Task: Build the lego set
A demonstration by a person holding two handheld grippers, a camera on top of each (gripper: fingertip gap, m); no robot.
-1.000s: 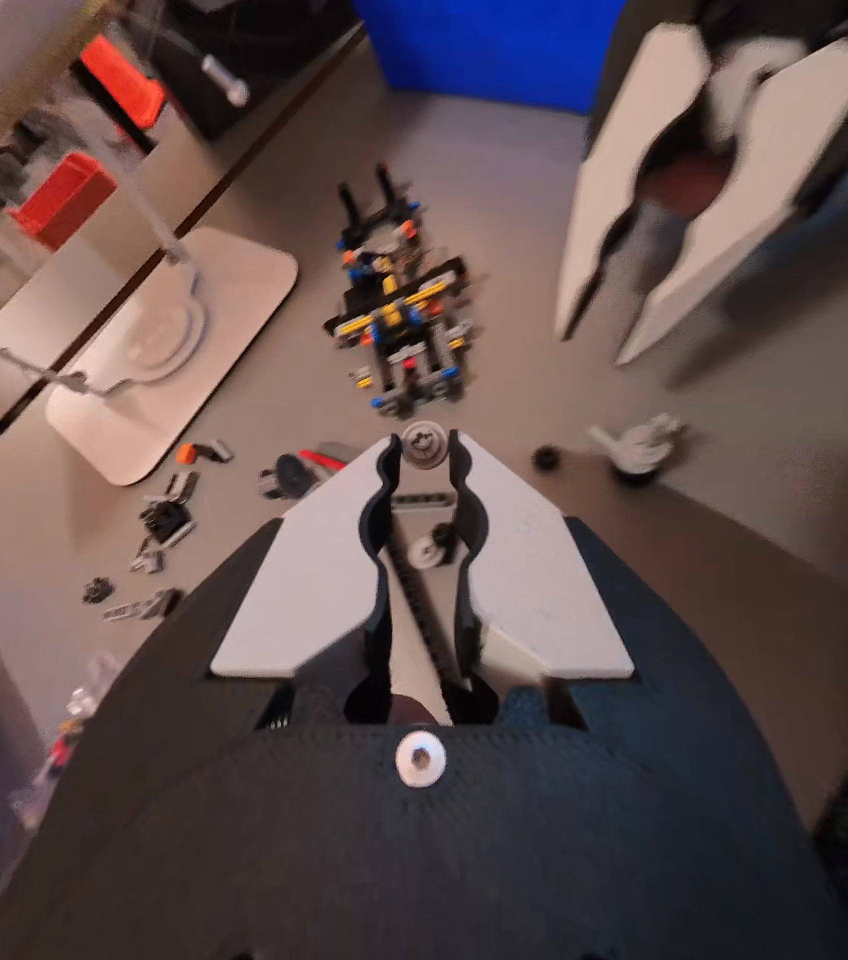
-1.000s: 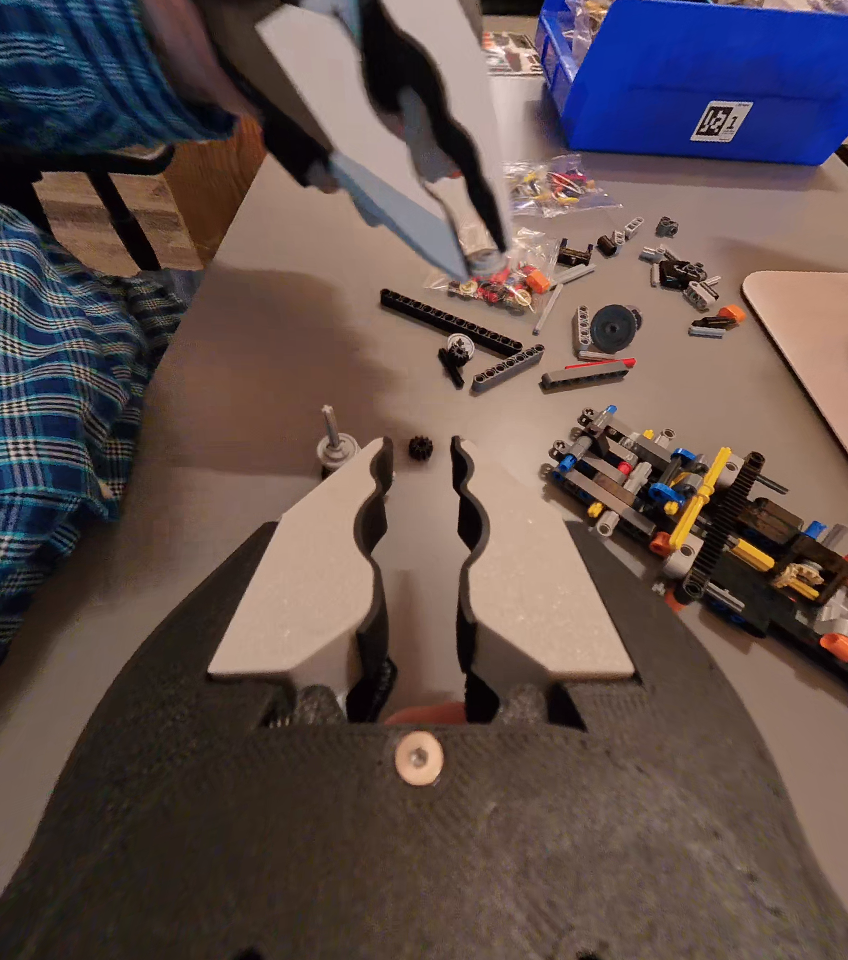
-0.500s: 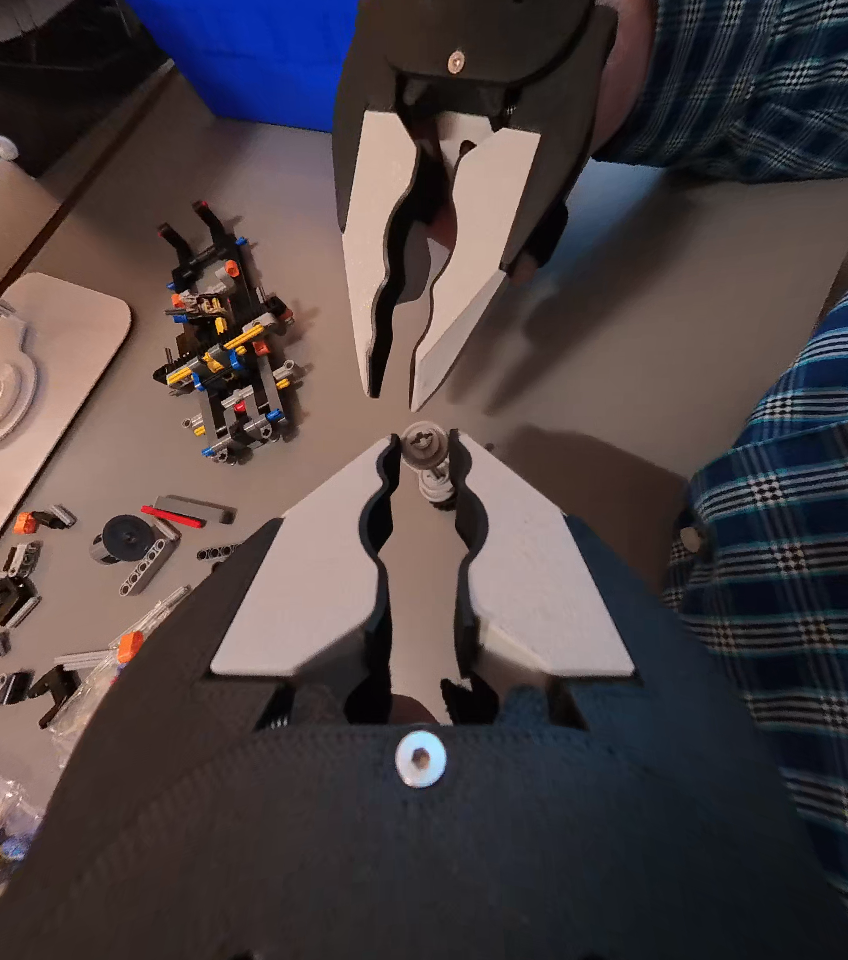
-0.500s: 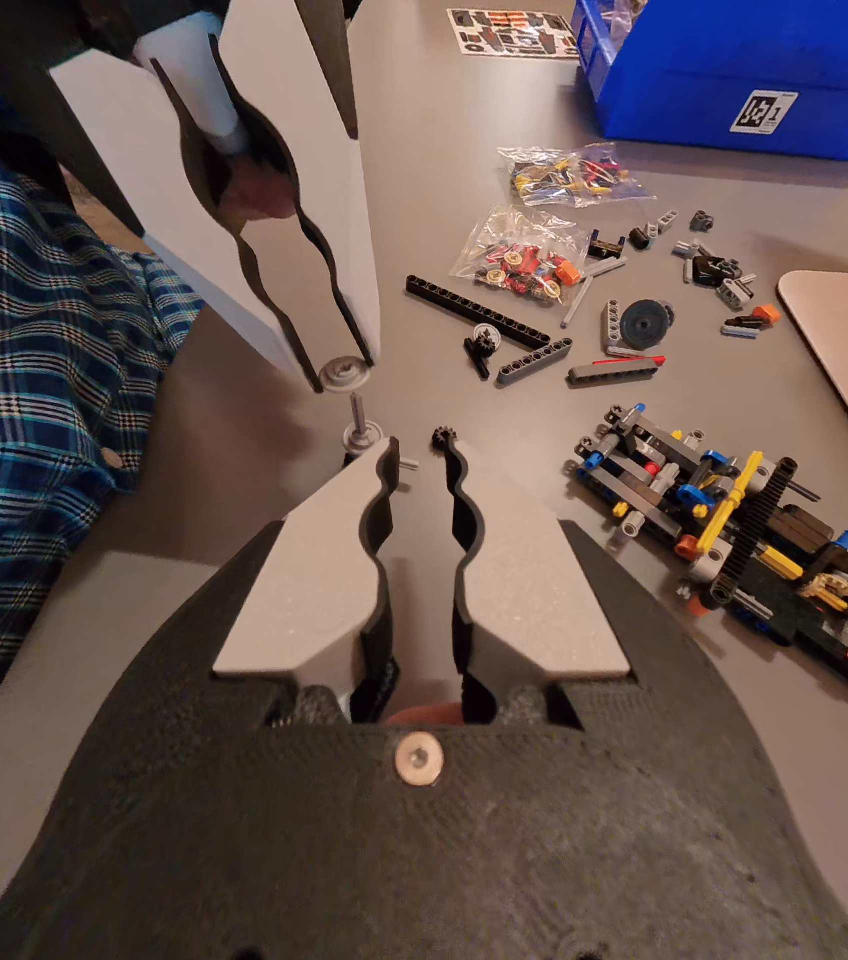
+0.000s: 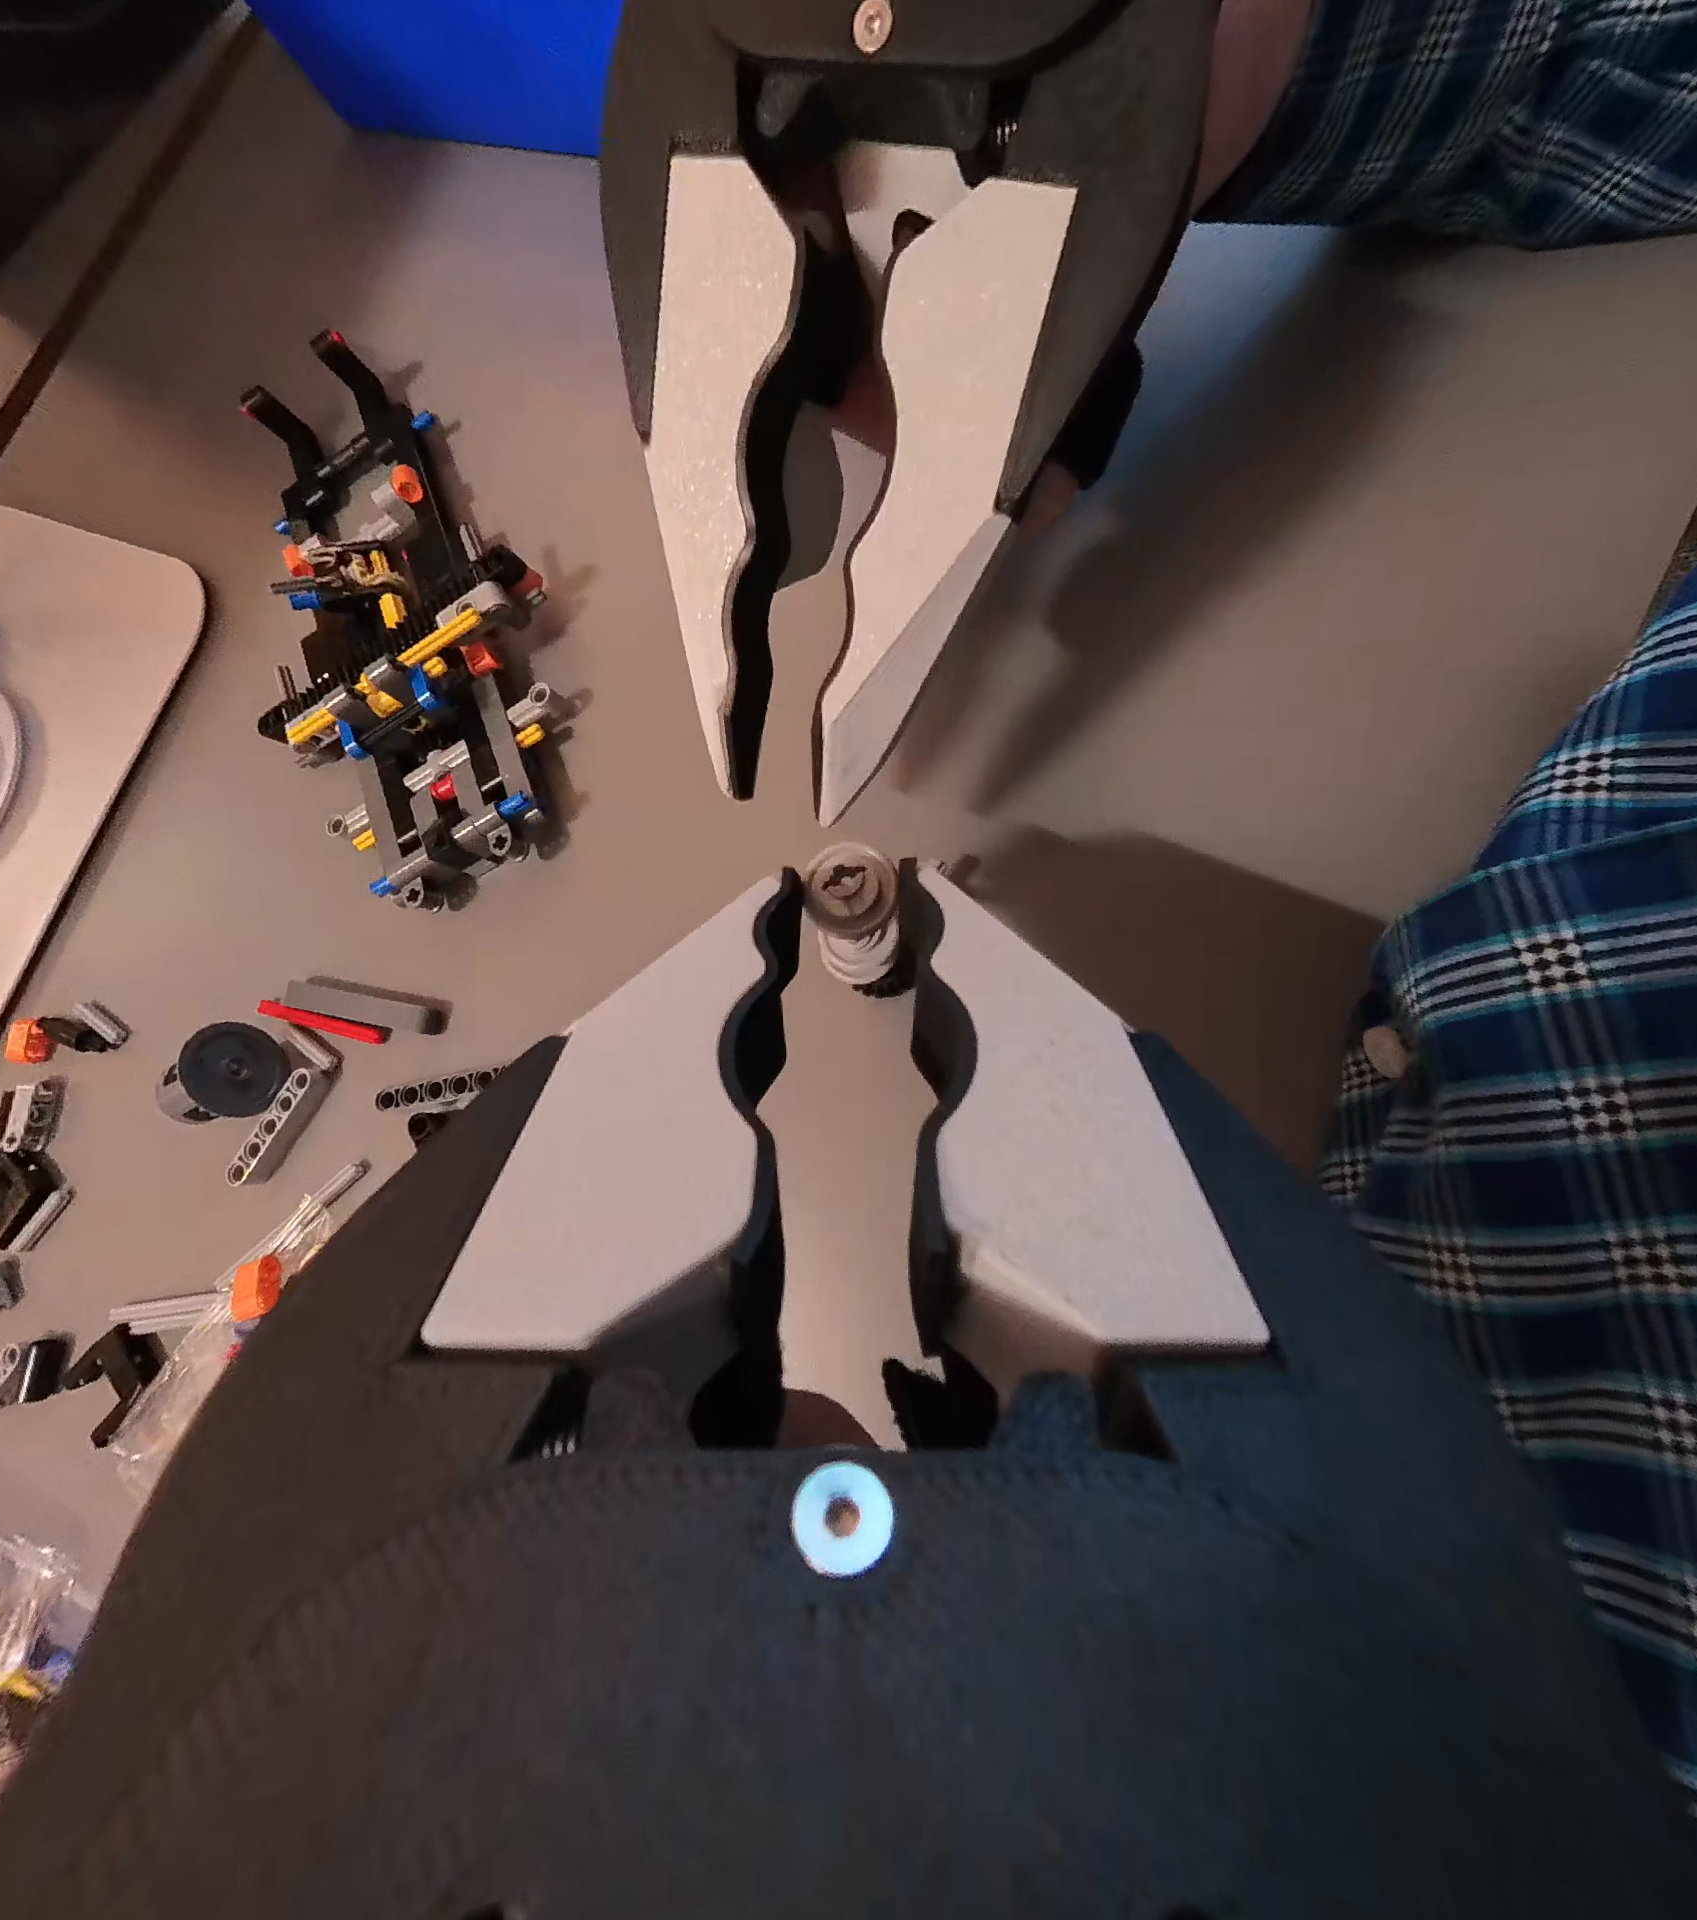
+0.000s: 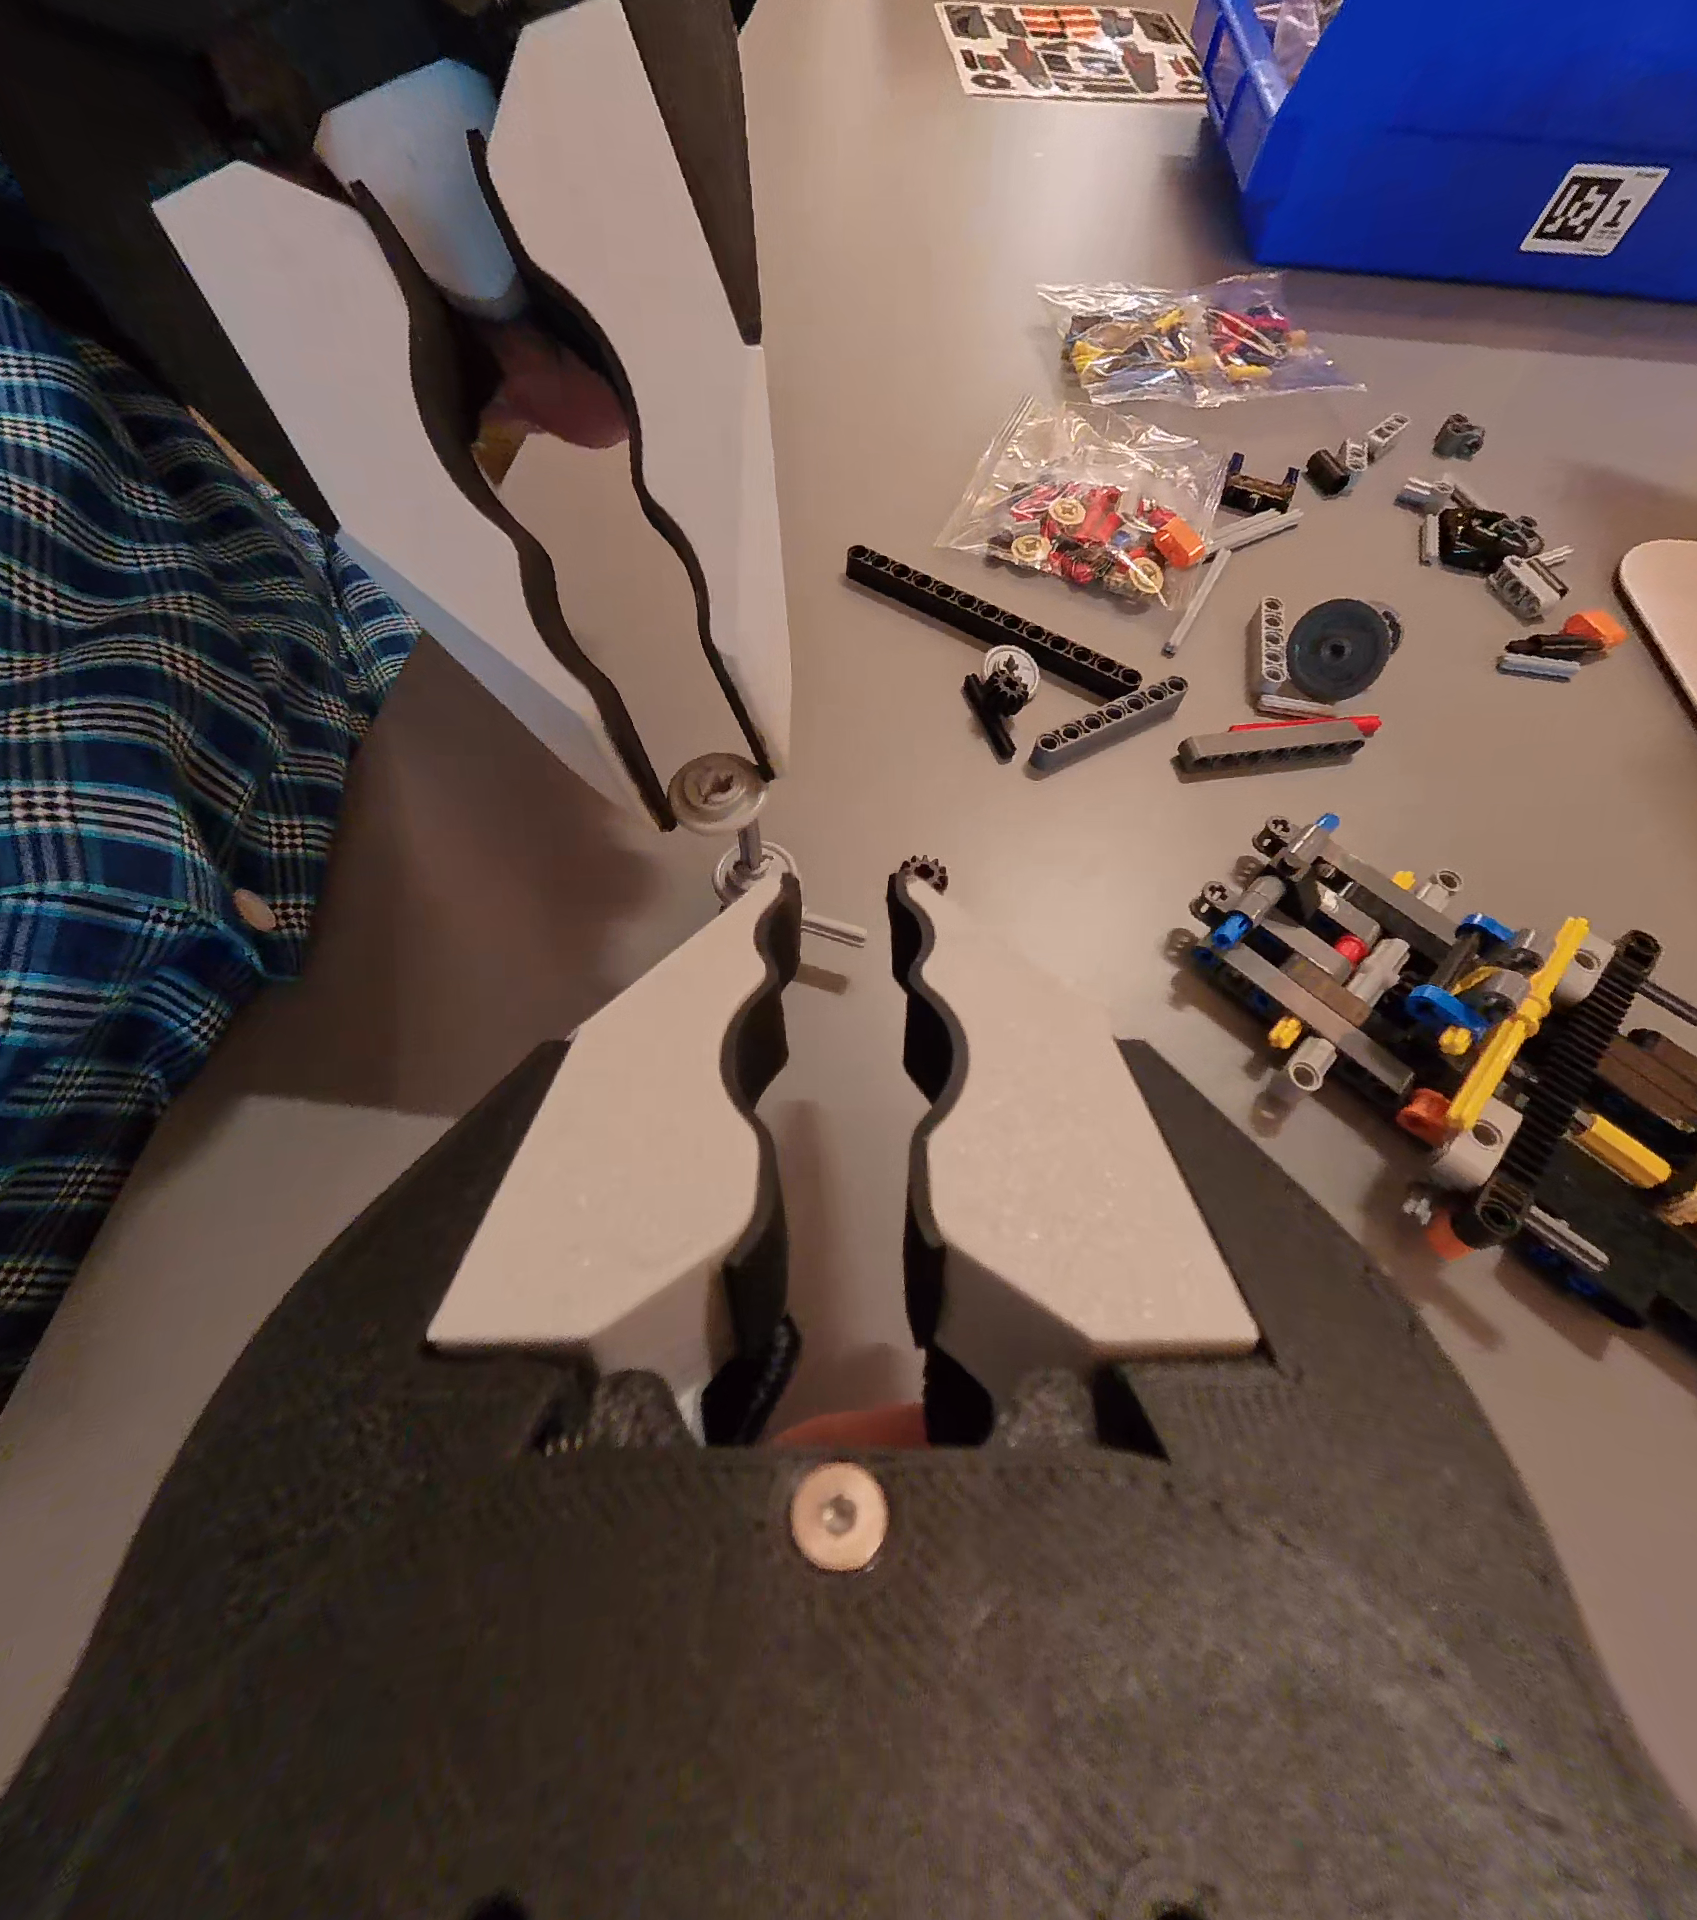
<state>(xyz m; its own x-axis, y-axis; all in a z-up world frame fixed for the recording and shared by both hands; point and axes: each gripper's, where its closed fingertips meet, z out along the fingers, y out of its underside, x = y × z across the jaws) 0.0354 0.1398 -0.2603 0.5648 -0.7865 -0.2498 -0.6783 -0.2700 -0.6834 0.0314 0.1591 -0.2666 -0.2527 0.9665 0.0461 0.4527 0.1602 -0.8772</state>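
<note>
The left gripper, jaws pinching a grey pulley wheel, holds it directly over a grey axle standing roughly upright on the bench. The right gripper, jaws spread and empty, points in from the opposite side, a small black gear at its tip.

grey table; blue bin; plaid sleeve; grey stand base
</note>
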